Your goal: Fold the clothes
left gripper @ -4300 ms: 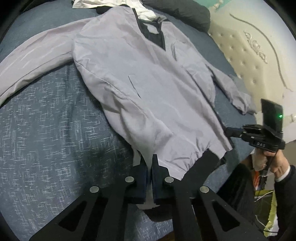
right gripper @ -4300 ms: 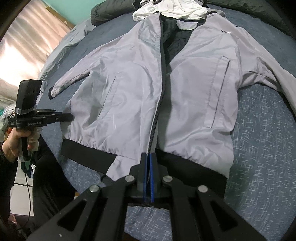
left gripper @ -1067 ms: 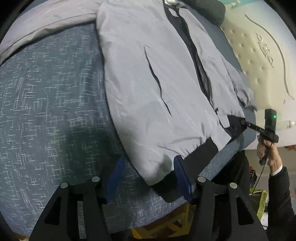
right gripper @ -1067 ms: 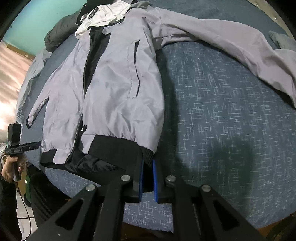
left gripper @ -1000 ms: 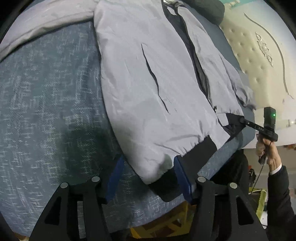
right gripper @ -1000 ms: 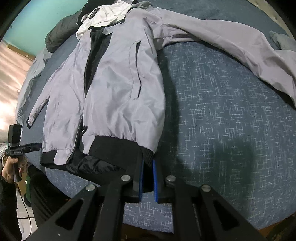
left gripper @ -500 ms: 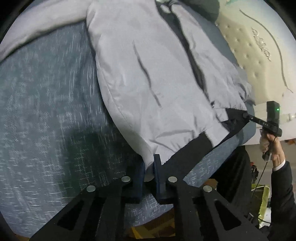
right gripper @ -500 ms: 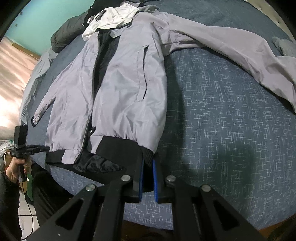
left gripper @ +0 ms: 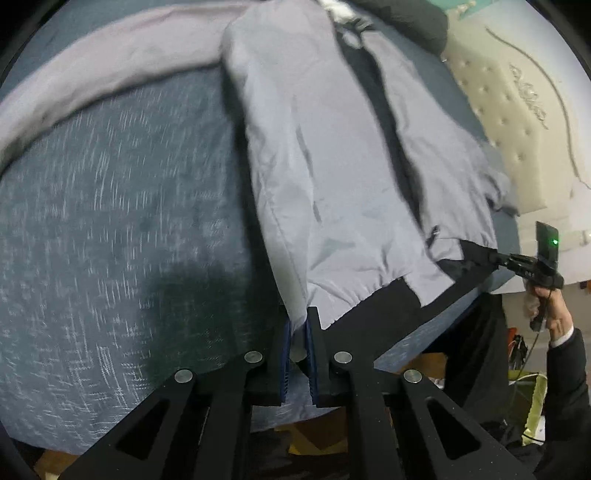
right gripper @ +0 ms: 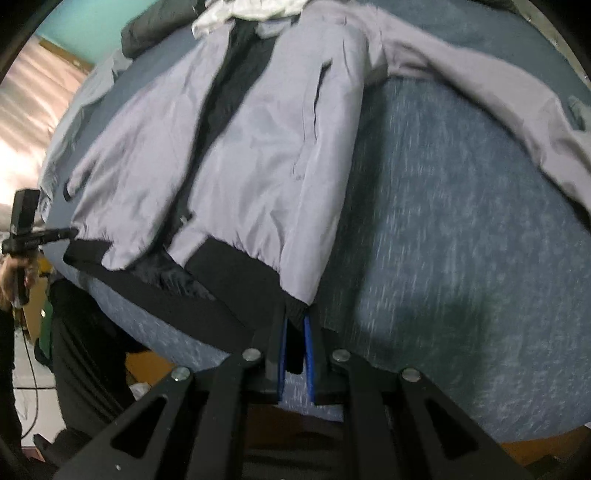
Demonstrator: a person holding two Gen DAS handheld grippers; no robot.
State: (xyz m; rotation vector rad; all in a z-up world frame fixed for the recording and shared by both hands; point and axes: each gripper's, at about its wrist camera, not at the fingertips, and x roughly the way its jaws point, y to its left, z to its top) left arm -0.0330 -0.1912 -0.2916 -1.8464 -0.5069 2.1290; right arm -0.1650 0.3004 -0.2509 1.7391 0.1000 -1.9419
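A grey zip jacket (left gripper: 332, 166) with a black hem band (left gripper: 376, 306) lies front up on a blue bed, its sleeves spread out. My left gripper (left gripper: 298, 328) is shut on the hem corner nearest it, with grey cloth pinched between the blue pads. Across the hem, my right gripper (left gripper: 493, 255) clamps the other corner. In the right wrist view the jacket (right gripper: 258, 147) stretches away, and my right gripper (right gripper: 294, 325) is shut on the black hem band (right gripper: 229, 273). The left gripper (right gripper: 70, 232) shows at the far left hem end.
The blue bedspread (left gripper: 110, 221) runs wide on either side of the jacket. A cream tufted headboard (left gripper: 517, 110) and a dark bundle (left gripper: 406, 22) lie beyond it. A white garment (right gripper: 251, 11) sits at the collar. The person's dark sleeve (left gripper: 565, 387) is at the bed's edge.
The left jaws, wide open around the hem corner a second ago, have shut on it. The right gripper has shifted sideways with its corner, and the hem hangs taut between the two.
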